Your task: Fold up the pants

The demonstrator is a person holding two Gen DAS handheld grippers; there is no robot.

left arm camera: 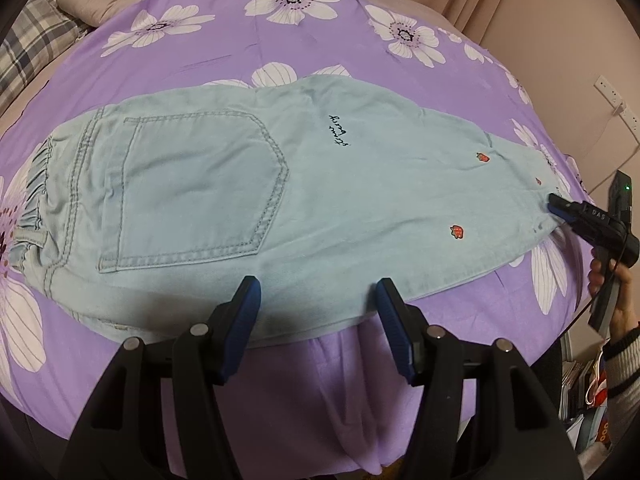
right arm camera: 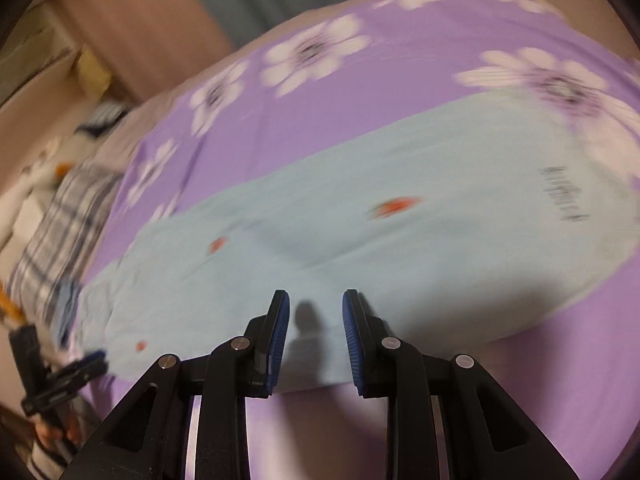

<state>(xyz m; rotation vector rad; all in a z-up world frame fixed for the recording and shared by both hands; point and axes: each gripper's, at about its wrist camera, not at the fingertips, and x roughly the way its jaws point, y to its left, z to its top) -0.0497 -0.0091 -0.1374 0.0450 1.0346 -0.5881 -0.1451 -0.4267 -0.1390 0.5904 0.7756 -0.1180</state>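
- Left wrist camera up: the pants (left arm camera: 320, 184) lie flat on the bed, on a purple sheet (left arm camera: 280, 32) printed with white flowers.
- They run across my view, with the gathered waistband on the left and the leg end out to the right.
- The back pocket (left arm camera: 200, 184) faces up. Right of it I see dark script lettering (left arm camera: 340, 130) and small red strawberry patches (left arm camera: 457, 232) along the leg.
- My left tongs (left arm camera: 316, 292) are spread wide and hold nothing. The blue pads sit over the near edge of the pants, just right of the pocket.
- The right tongs (left arm camera: 558, 205) show at the far right of this view, with the tip right at the leg end and touching the fabric.
- From here I can't tell how far they're parted. The hand (left arm camera: 620, 316) on the grip sits low at the right edge.
- A plaid pillow (left arm camera: 28, 40) lies at the top left, well apart from the pants.
- Over to the right wrist camera, which is badly blurred.
- The right tongs (right arm camera: 316, 300) are partly open with nothing between the pads, over the near edge of the pants (right arm camera: 400, 248).
- The fabric stretches pale blue from lower left to right, and the red patches are smeared.
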